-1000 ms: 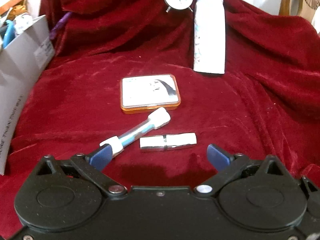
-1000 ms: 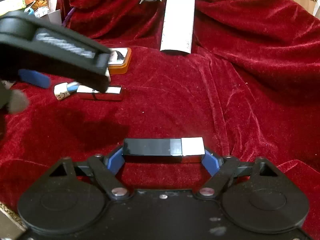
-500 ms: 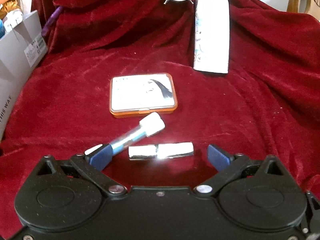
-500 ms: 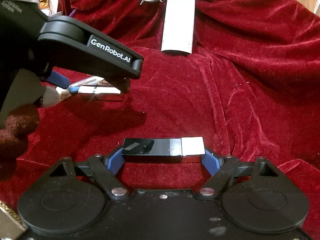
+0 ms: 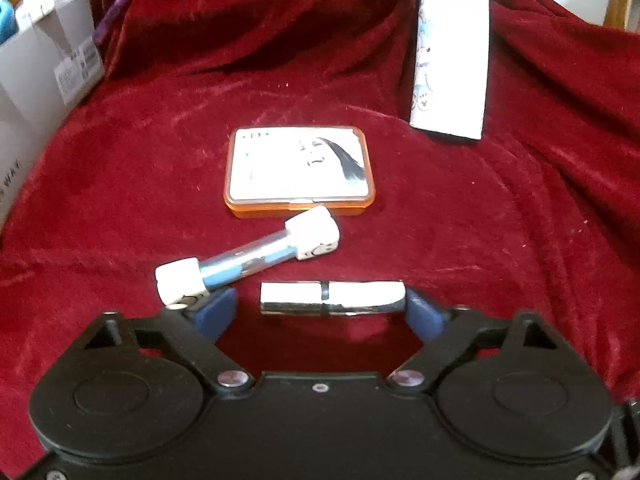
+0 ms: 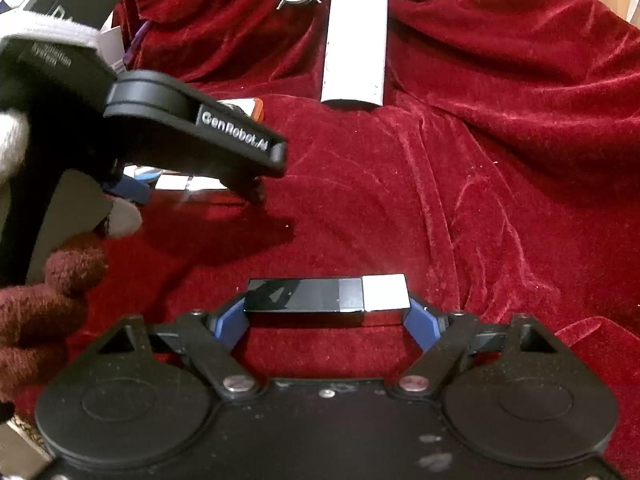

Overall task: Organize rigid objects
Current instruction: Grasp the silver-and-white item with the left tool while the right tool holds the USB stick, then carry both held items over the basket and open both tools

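A: Red velvet cloth [image 5: 520,208] covers everything; white bottle [image 5: 452,52] at back, orange tin [image 5: 300,170] mid-field.

B: Left tool [image 5: 320,312] is spread around the chrome bar [image 5: 332,298]; right pad touching, left pad apart. Right tool [image 6: 326,316] clamps the black-and-white bar [image 6: 326,294] endwise.

A: Advice: centre first, avoid the blue tube [image 5: 248,258], squeeze evenly.
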### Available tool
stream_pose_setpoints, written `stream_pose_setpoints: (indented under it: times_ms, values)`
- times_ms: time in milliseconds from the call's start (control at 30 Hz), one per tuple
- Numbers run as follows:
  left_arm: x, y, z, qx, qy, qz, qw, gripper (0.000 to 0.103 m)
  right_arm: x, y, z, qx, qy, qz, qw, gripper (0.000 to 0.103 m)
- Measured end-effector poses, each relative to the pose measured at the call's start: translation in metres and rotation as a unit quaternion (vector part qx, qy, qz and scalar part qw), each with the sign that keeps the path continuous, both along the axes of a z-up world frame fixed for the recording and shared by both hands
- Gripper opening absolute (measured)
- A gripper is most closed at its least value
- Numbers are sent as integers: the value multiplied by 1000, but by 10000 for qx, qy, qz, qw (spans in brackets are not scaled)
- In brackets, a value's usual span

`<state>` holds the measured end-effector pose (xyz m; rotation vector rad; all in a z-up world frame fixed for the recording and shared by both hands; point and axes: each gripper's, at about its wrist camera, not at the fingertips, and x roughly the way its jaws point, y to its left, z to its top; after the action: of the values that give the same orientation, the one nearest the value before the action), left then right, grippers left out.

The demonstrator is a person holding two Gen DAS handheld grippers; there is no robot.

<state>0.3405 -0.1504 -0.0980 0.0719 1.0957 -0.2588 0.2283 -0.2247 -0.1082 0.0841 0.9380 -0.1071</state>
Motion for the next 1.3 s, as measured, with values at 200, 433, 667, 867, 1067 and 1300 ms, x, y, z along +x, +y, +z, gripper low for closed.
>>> stream_pose_setpoints:
  times_ms: [200,433,667,867,1067,1300]
  values:
    - [-3,10,5,-85,-36,-104,9999,67,2,0,0,-1,2,-43,10000,82]
    - [-24,34,29,-195,39,25,9998,67,-5,-2,12,205,67,-112,9997,82]
    - [-62,66,59,-194,140,174,9996,67,-29,0,41,606,85,-17,9981,82]
    - [-111,93,78,-47,97,195,9998,67,-66,14,67,737,95,342,9966,82]
    - [-159,114,76,-81,325,232,9992,67,-109,29,80,937,299,888,9912,82]
    - [-199,125,54,43,802,322,9962,67,-151,49,71,999,833,1332,9825,82]
